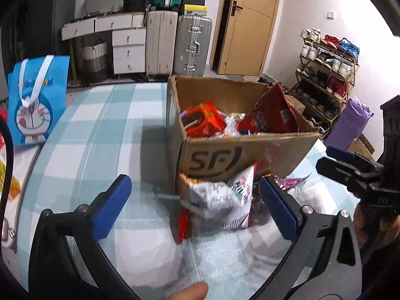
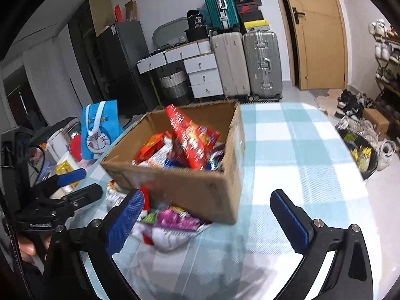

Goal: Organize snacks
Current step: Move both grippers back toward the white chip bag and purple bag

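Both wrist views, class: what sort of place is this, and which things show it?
Probably a room in someone's home, used partly for storage: stacked suitcases by a wooden door, a loaded shoe rack, and a checked cloth-covered table holding a snack-filled cardboard box.

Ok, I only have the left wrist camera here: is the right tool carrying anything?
Observer: No. The right tool is open, with nothing between its fingers, above the blue checked cloth.
Operator: What's the purple scrap beside my white bag?
Observer: A purple and green crinkled foil packet, lying against the white plastic snack bag in front of the brown cardboard box.
Operator: Anything off the table?
Observer: A black round tub sits on the floor past the table's far edge, with yellow packs inside.
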`<state>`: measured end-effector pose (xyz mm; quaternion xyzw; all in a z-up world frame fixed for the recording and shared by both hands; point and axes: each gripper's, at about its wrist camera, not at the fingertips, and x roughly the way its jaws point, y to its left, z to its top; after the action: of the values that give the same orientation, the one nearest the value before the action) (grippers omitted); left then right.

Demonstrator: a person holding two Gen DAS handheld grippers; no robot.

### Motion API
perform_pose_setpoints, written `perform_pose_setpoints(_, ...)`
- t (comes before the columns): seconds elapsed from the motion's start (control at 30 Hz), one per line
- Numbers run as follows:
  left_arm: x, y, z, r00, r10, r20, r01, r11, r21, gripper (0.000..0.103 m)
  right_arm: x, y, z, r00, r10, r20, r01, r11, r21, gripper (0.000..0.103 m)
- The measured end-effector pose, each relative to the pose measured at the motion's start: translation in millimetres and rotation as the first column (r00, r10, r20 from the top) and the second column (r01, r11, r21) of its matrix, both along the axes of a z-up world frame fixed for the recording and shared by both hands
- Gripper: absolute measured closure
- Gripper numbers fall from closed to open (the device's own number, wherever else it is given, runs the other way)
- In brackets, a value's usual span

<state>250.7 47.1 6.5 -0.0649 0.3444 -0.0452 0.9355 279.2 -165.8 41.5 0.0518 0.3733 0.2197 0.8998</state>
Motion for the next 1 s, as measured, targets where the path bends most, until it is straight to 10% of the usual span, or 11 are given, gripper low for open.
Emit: perform_pose_setpoints(1.0,8,-10,-37,0.994,-0.073,-0.077,0.071,0.997,-0.017,0.001,-1,54,-63,0.984,0.01,-0.176,-0.021,0.998,-0.062,0.001)
